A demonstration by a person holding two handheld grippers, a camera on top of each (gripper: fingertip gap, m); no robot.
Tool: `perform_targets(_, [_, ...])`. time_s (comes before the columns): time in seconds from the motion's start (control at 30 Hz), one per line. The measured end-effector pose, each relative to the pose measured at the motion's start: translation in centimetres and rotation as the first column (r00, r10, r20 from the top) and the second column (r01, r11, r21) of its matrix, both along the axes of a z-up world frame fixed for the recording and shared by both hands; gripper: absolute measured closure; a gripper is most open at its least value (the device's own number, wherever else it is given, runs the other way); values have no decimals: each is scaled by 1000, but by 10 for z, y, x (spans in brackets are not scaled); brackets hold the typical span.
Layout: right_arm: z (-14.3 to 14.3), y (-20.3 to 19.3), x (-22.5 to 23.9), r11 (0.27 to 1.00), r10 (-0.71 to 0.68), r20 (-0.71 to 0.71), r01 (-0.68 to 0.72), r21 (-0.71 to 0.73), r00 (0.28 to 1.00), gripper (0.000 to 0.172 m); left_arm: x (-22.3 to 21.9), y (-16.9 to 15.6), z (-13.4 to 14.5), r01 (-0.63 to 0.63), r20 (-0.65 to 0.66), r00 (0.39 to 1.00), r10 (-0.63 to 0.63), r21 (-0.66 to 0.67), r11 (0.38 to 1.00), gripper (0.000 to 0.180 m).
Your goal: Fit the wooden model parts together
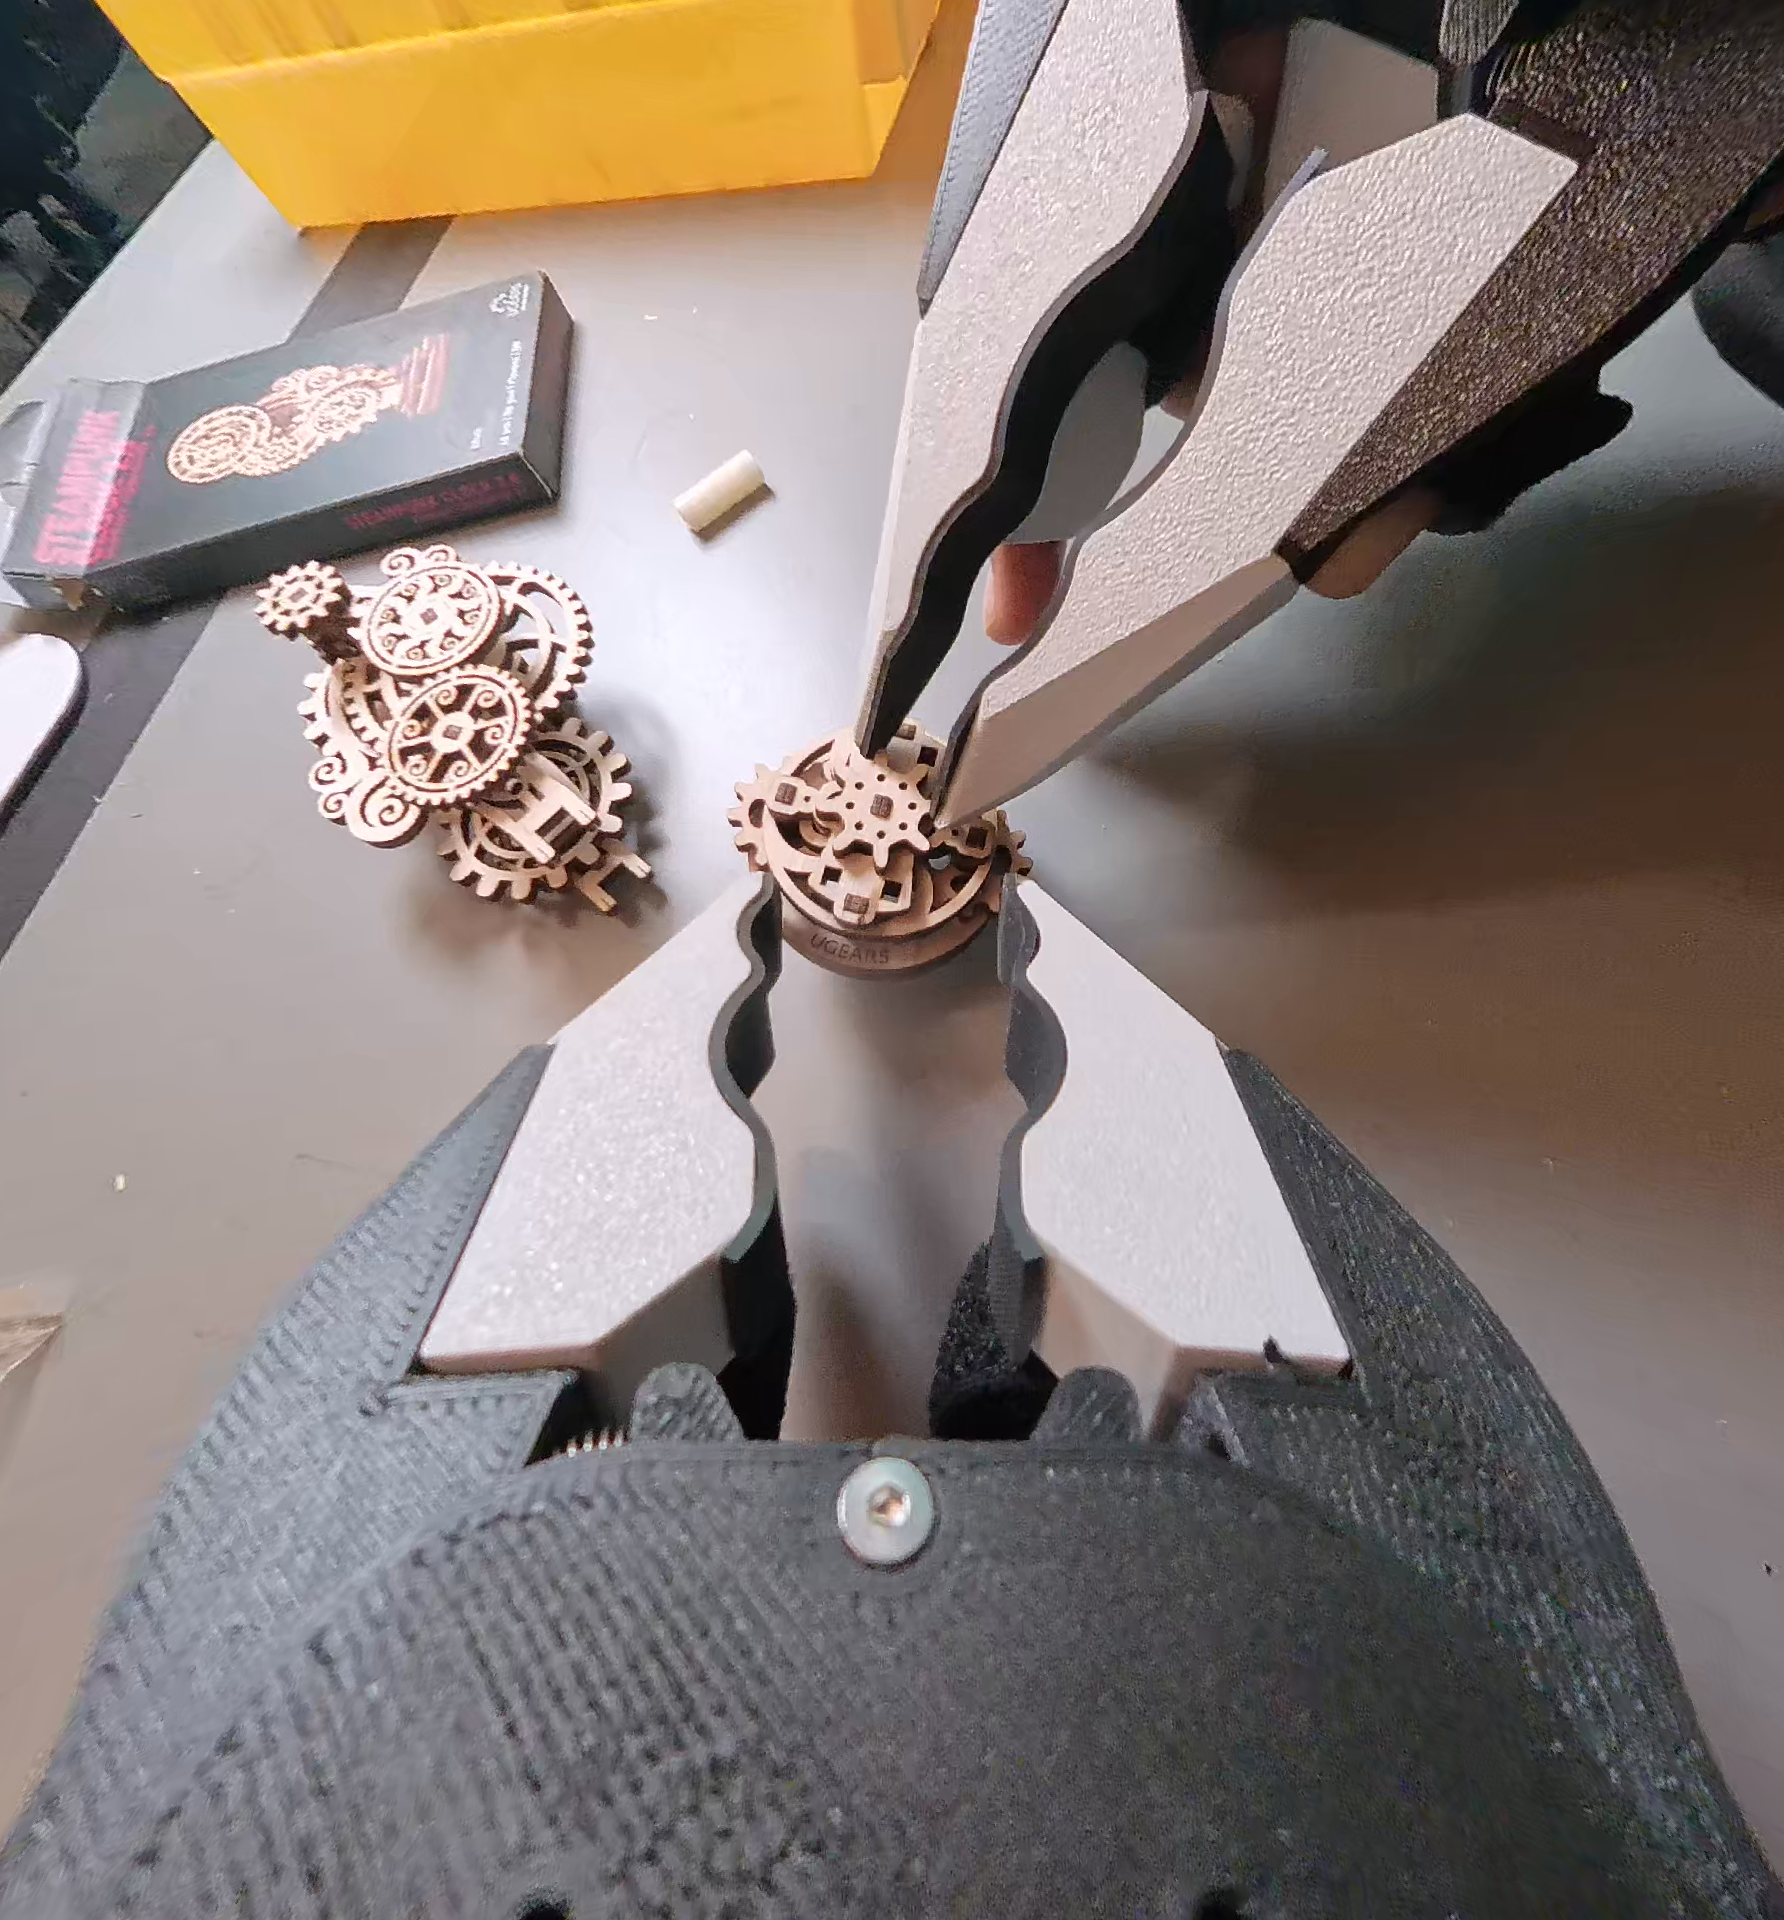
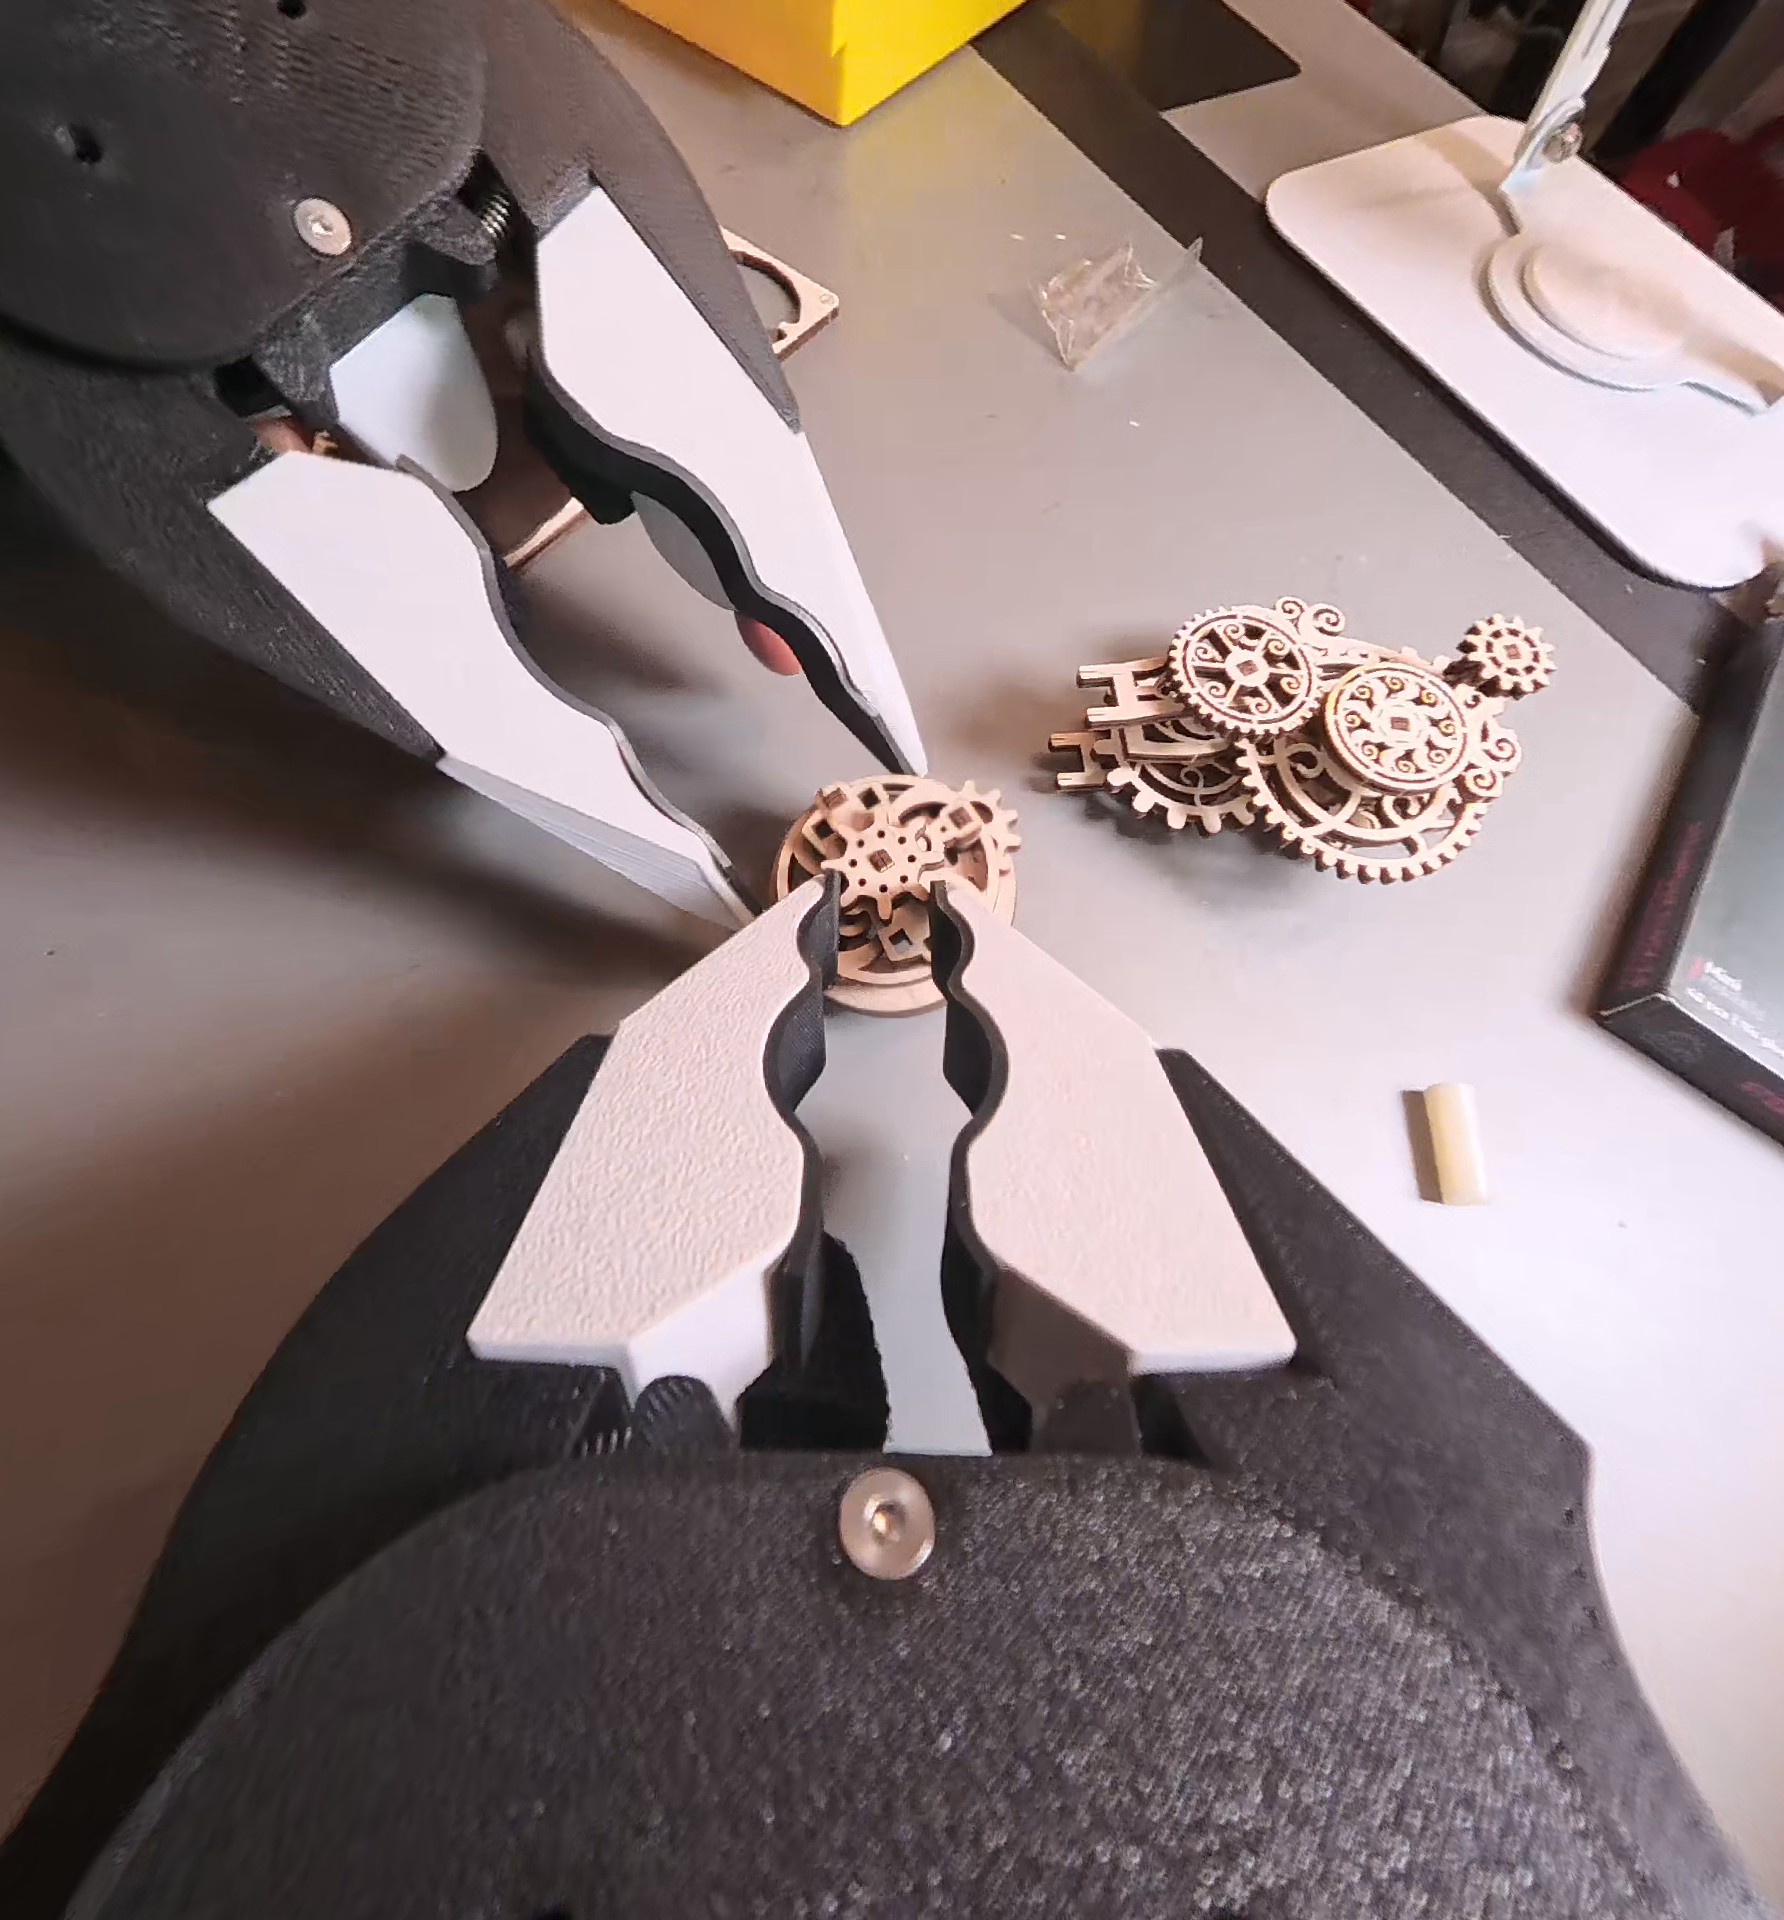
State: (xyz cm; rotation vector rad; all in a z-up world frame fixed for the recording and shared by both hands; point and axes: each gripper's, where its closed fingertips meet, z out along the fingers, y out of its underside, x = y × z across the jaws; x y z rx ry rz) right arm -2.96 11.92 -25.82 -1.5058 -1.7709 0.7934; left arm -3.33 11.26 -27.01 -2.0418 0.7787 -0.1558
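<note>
Wooden round gear base [image 1: 883, 883] stands on the grey table [image 1: 1387, 1039], clamped at its sides between the left gripper's [image 1: 885, 902] grey fingers. On top of it sits a perforated star-shaped gear [image 1: 877, 808], pinched at its edges by the right gripper [image 2: 883, 896], which comes down from above. Farther left lies a finished wooden gear assembly [image 1: 452, 727], then a small pale cylinder [image 1: 722, 490], a black box [image 1: 285, 447] and a yellow bin [image 1: 514, 94].
</note>
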Motion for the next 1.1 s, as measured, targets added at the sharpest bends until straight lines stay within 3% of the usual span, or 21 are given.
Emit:
perform_targets(0.37, [1, 2, 3, 994, 44, -9, -45, -102, 999, 143, 3, -9, -11, 59, 77, 996, -50, -110, 992, 140])
perform_targets(0.53, [-1, 40, 3, 990, -70, -33, 66, -126, 997, 147, 0, -13, -5, 86, 109, 992, -70, -141, 986, 128])
perform_targets(0.7, [-1, 88, -8, 953, -222, -36, 209, -221, 974, 147, -30, 14, 24, -37, 306, 949, 74, -126, 991, 138])
perform_targets(0.77, [-3, 101, -15, 922, -265, -4, 252, -295, 964, 144, -49, 33, 24, -113, 379, 909, 175, -182, 977, 137])
perform_targets(0.87, [-5, 113, -22, 872, -295, 37, 285, -398, 955, 144, -69, 57, 30, -154, 555, 777, 297, -290, 945, 138])
perform_targets(0.97, [-7, 118, -27, 811, -290, 82, 290, -509, 954, 148, -93, 78, 25, -196, 624, 666, 410, -384, 903, 140])
perform_targets(1.1, [-11, 120, -35, 757, -275, 100, 279, -591, 956, 158, -94, 92, 8, -193, 611, 644, 460, -452, 871, 145])
